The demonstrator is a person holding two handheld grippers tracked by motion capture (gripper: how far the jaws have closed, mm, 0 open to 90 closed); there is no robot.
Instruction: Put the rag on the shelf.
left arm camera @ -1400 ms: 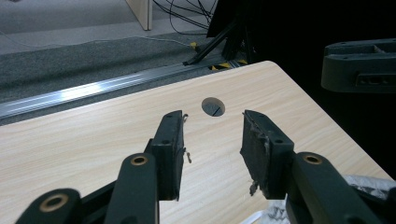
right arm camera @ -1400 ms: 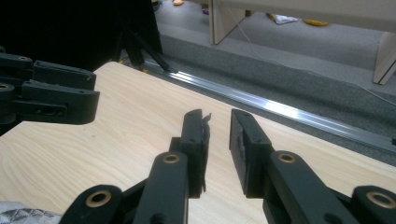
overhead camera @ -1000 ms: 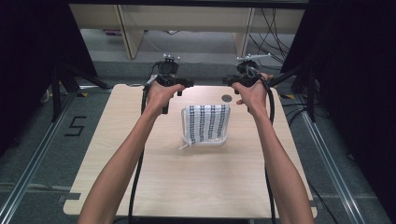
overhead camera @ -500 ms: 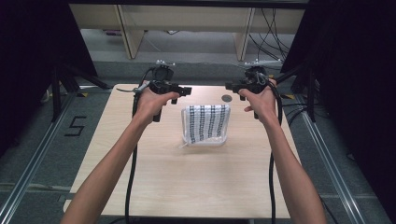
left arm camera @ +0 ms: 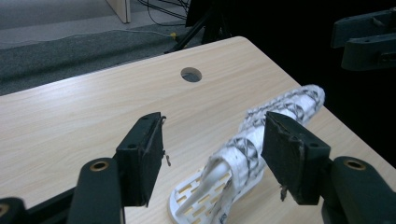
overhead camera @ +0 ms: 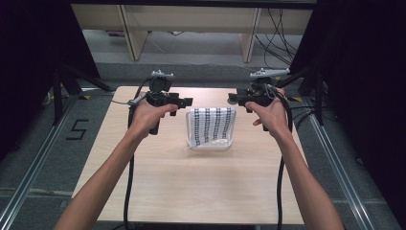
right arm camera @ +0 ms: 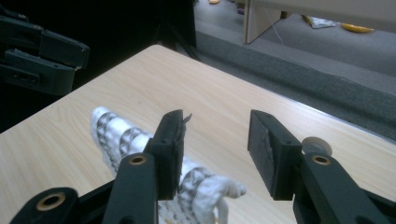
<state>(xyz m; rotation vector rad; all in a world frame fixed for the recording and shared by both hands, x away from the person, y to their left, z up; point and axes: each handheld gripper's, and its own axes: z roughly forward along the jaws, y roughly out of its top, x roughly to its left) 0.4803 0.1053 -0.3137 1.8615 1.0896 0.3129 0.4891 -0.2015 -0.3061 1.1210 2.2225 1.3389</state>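
white patterned slipper lies near the table's far edge, abt mid-width. left gripper & right gripper hover either side of it, fingers spread, holding nothing. grasp not begun yet; whole job's left imo.

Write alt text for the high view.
A person's two forearms reach over a light wooden table, the left gripper and right gripper held on either side of a folded white cloth with dark patterned stripes, neither touching it. Cables trail back from both grippers.
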